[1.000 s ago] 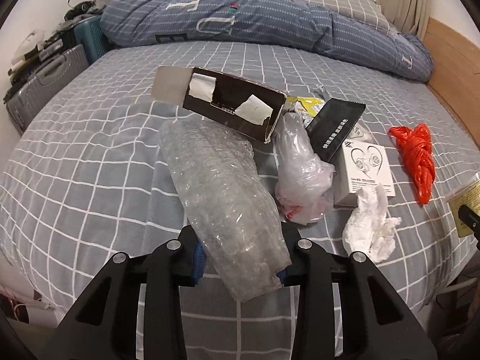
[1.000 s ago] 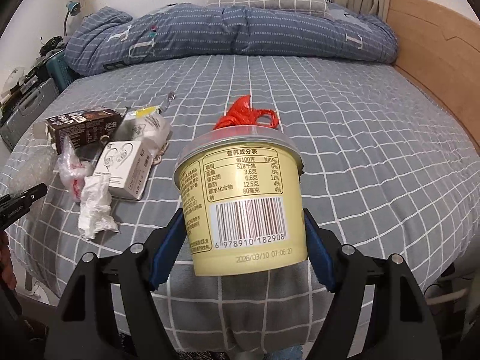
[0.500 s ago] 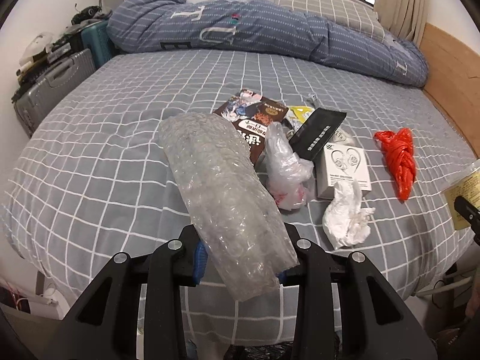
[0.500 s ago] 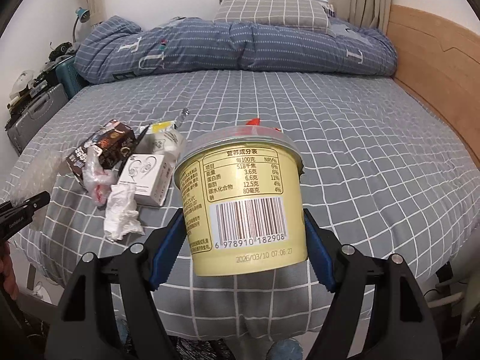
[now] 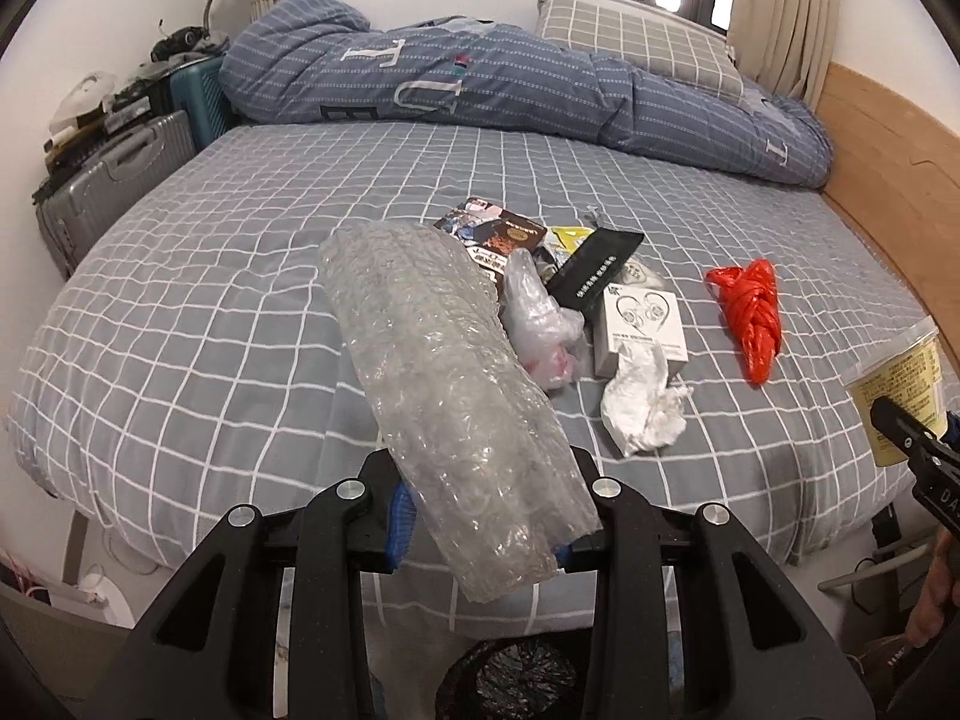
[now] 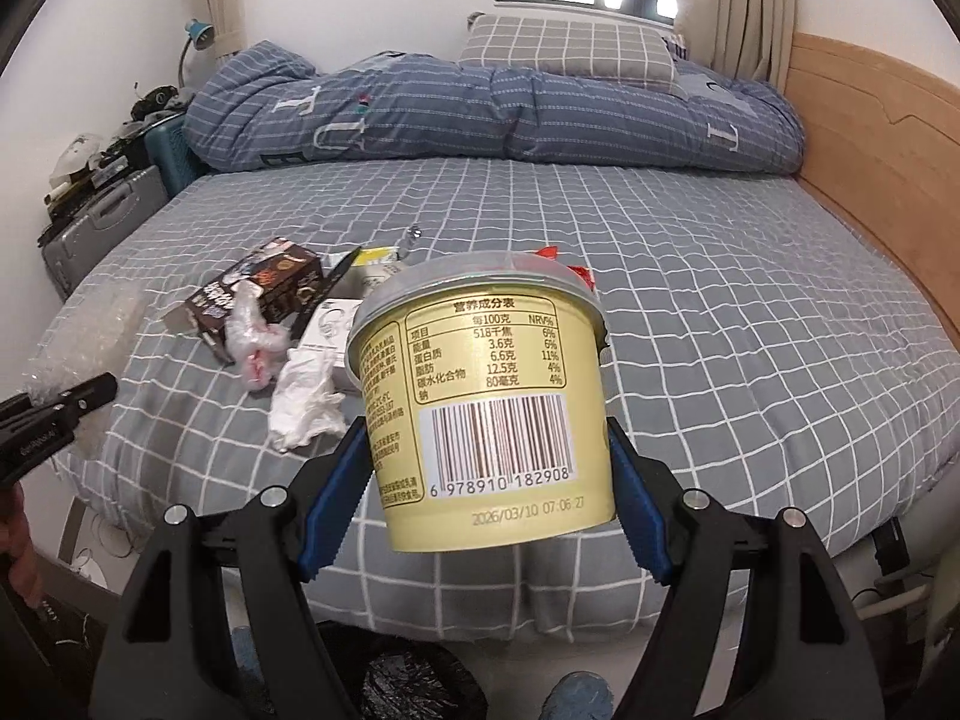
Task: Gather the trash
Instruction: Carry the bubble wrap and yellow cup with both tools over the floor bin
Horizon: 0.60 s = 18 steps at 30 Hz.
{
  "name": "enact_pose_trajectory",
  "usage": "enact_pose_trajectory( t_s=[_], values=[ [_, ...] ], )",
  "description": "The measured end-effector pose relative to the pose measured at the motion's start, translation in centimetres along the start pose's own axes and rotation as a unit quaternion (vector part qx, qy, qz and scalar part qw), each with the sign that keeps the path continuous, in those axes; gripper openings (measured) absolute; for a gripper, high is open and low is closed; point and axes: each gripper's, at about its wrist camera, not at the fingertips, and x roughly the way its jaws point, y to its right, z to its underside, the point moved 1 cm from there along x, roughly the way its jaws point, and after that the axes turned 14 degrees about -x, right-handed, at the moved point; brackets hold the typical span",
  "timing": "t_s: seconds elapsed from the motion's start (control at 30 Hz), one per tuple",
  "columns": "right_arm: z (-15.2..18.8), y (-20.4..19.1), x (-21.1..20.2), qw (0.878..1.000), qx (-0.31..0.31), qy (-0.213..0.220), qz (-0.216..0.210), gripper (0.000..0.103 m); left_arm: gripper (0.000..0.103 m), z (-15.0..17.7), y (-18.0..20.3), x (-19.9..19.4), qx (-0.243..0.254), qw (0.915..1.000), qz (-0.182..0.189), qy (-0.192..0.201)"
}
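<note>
My left gripper [image 5: 486,516] is shut on a roll of clear bubble wrap [image 5: 444,384], held above the bed's front edge. My right gripper [image 6: 486,480] is shut on a pale yellow lidded cup [image 6: 480,402] with a barcode; the cup also shows at the right edge of the left wrist view [image 5: 900,384]. On the bed lie a crumpled white tissue [image 5: 642,402], a clear plastic bag [image 5: 540,324], a white earphone box [image 5: 645,324], a black pouch [image 5: 594,270], a dark printed box [image 5: 492,234] and an orange-red plastic bag [image 5: 750,312].
A black-lined bin [image 5: 510,678] sits on the floor below the grippers, also in the right wrist view [image 6: 414,684]. A blue quilt [image 5: 510,84] and pillow [image 5: 636,42] lie at the bed's far end. Suitcases [image 5: 114,180] stand at left; a wooden headboard [image 5: 900,168] at right.
Both grippers have pulled back and risen from the bed with their loads still held. The bed's front edge and the bin below have come into view.
</note>
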Motion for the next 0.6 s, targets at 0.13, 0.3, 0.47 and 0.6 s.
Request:
enact_pose_trajectory(
  t_s=[0.13,0.3,0.47,0.6],
  values=[
    [0.1,-0.6,-0.9,1.000,0.000,0.005,-0.004,0.071,0.033,0.6,0.3,-1.0,-0.002,1.0000,0.004,0.003],
    [0.8,-1.7,-2.4,1.000,0.000,0.013,-0.007,0.071,0.033,1.6,0.5,-2.3,-0.003,0.9999,0.010,0.009],
    [2.5,-3.2,-3.3,1.000,-0.004,0.004,-0.017,0.071,0.033,3.5,0.5,-3.0,-0.003,0.9998,0.020,0.002],
    [3.8,-4.1,-4.1,1.000,-0.010,-0.002,-0.020,0.071,0.033,5.1,0.6,-3.8,0.003,0.9997,0.023,-0.001]
  ],
)
